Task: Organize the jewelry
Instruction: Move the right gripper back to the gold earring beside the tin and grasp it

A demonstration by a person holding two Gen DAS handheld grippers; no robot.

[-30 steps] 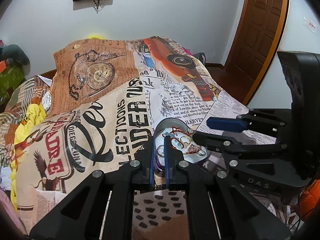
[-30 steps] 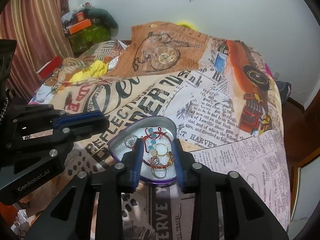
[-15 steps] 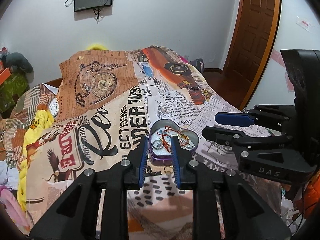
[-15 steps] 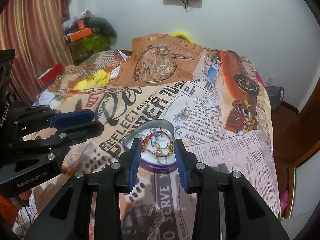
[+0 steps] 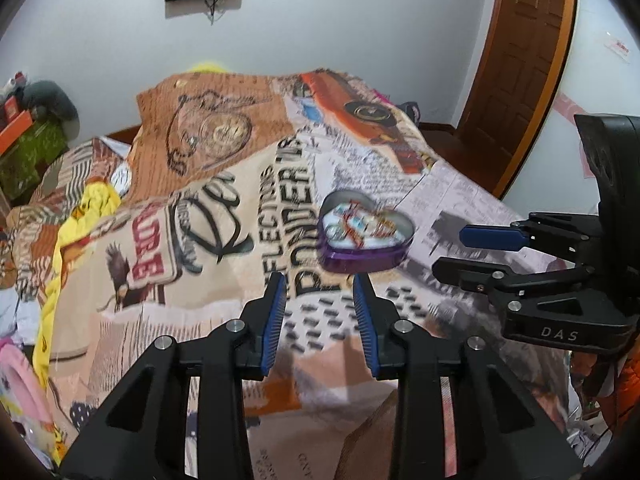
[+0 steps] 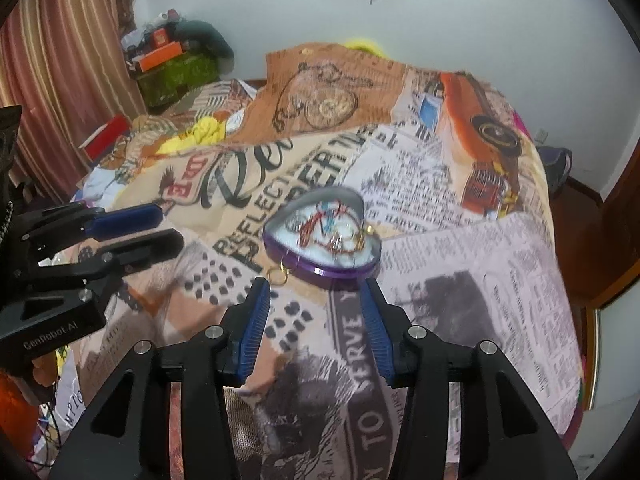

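A purple heart-shaped tin (image 5: 362, 258) lies open on the printed bedspread, with red cord bracelets, rings and beads inside; it also shows in the right wrist view (image 6: 320, 270). A gold ring (image 6: 279, 275) hangs over its near rim. My left gripper (image 5: 319, 286) is open and empty, held just short of the tin. My right gripper (image 6: 315, 291) is open and empty, also just short of the tin. Each gripper shows in the other's view, the right gripper (image 5: 472, 254) at right and the left gripper (image 6: 160, 228) at left.
The bedspread (image 5: 224, 200) covers a bed with a yellow cloth (image 5: 80, 216) at its left side. A wooden door (image 5: 520, 60) stands at the right. Boxes and clutter (image 6: 172, 60) sit by the curtain at far left.
Both grippers have pulled back from the tin and opened wider. A second ago the left gripper was nearly shut over the tin's contents.
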